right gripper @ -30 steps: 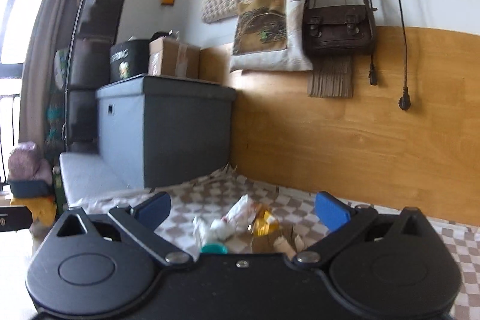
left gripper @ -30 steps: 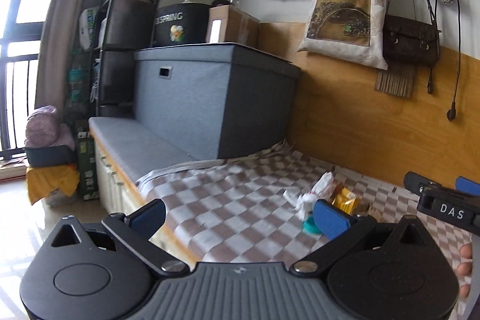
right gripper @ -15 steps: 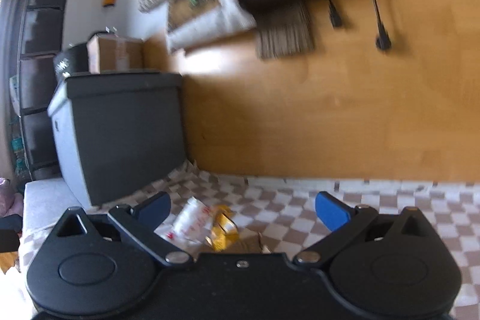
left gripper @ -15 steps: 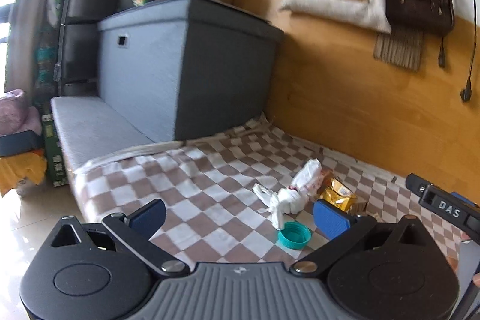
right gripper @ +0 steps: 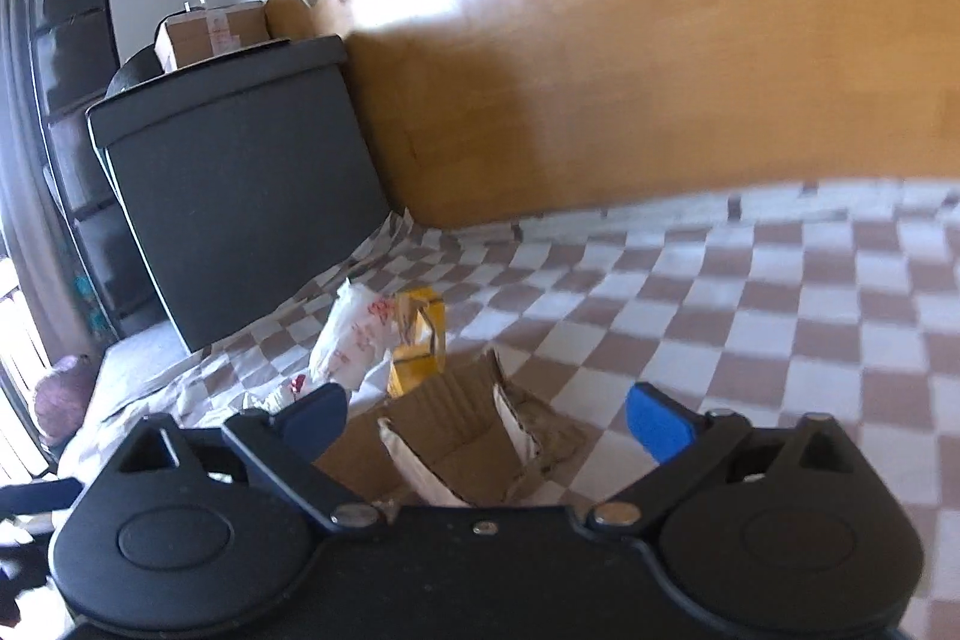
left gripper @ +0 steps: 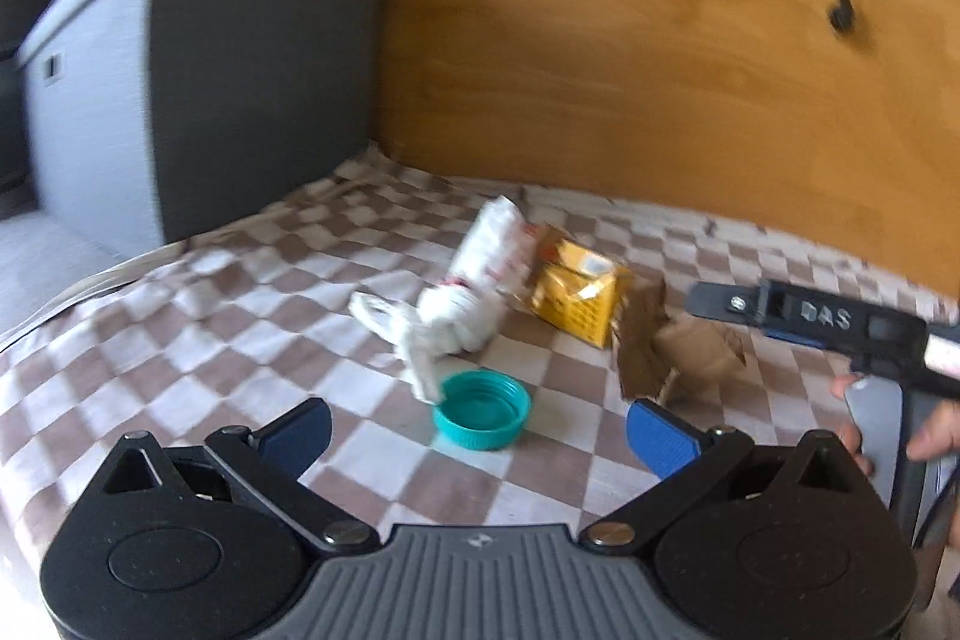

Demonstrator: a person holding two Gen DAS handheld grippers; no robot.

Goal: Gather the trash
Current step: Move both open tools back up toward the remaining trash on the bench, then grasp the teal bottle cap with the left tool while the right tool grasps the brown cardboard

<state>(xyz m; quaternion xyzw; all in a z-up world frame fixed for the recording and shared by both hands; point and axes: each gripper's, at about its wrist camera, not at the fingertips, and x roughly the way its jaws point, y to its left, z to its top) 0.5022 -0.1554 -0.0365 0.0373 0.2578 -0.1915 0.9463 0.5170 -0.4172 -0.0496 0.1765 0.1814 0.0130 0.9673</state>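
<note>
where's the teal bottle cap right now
In the left wrist view the teal bottle cap lies open side up on the checkered cloth, between the open left tool's fingers, beside the crumpled white wrapper.

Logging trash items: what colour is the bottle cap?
Teal; the cap shows best in the left wrist view, lying open side up on the checked cloth.

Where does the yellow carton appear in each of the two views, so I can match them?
Left wrist: the yellow carton lies right of centre, between the white wrapper and the torn cardboard.
Right wrist: the yellow carton is left of centre, behind the cardboard.
Shared landmark: the grey box.
</note>
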